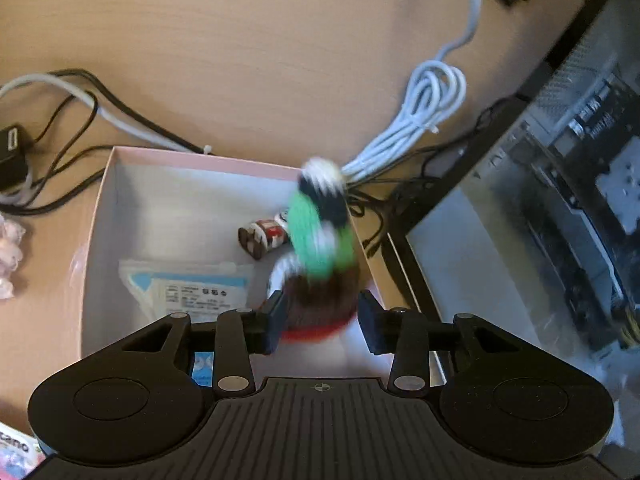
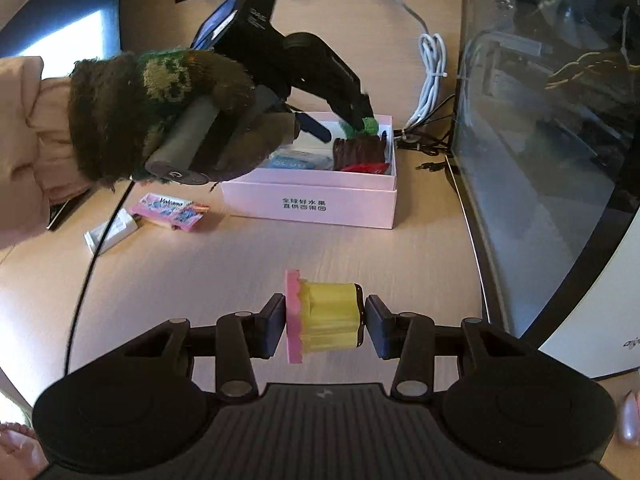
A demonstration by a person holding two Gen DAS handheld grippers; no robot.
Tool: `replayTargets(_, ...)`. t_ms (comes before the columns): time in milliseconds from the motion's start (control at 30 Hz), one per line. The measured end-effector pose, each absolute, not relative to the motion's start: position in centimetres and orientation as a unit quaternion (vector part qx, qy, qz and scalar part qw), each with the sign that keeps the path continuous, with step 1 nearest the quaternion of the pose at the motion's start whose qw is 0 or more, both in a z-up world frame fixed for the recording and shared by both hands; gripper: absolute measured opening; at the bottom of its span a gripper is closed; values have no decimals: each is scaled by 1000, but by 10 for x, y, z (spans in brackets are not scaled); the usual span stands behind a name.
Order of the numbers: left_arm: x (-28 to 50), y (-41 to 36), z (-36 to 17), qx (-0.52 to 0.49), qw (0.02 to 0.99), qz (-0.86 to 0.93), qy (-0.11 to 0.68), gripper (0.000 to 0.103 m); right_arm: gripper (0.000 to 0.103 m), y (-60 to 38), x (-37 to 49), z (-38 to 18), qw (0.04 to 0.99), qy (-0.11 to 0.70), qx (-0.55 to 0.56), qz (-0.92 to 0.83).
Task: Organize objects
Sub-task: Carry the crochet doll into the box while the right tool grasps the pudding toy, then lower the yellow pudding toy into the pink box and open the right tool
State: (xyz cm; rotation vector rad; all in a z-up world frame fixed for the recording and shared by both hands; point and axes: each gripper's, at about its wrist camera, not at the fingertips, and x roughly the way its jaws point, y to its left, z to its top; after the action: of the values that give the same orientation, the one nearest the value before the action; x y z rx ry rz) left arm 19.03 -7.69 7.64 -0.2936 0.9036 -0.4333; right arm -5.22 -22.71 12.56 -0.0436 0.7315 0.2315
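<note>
Right wrist view: right gripper (image 2: 325, 322) is clamped on a yellow toy cake (image 2: 326, 316) with a pink frill, pads touching both ends, cake's long axis running straight across between the jaws. It is held just above the wooden desk (image 2: 240, 264). The pink box (image 2: 312, 202) lies dead ahead, well apart, its long side facing the gripper. So the move, as I read it, is forward and up over the near wall, then down.

Catch: the left gripper (image 2: 356, 120) is already in that box, over the right-hand end. Left wrist view shows the left gripper (image 1: 322, 322) with fingers spread, not squeezing, and a blurred knitted toy (image 1: 320, 248) (brown, green, white, red base) sitting between them; looks released or mid-release, blur makes contact hard to call. The toy sits against the box's right wall (image 1: 372, 264), long axis pointing away from the camera.

Box also holds a flat plastic packet (image 1: 188, 284) and a small brown-wrapped candy (image 1: 260, 238).

Free floor is at the box's left end. Judgement: right hand should aim left of centre, or wait for the left to clear.
</note>
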Motion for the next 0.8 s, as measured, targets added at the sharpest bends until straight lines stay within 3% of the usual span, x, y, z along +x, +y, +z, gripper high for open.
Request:
replayTargets(467, 77, 23, 108, -124, 897, -187, 381, 43, 41, -226, 8, 136, 924, 362, -26, 116)
replayTargets(500, 63, 32, 109, -120, 901, -183, 376, 43, 42, -226, 10, 135, 921, 371, -35, 111)
replayTargets(600, 29, 50, 108, -128, 898, -182, 380, 43, 62, -229, 2, 122, 920, 373, -73, 91)
replayTargets(800, -1, 50, 77, -157, 865, -204, 431, 43, 62, -226, -17, 88, 912, 396, -102, 25)
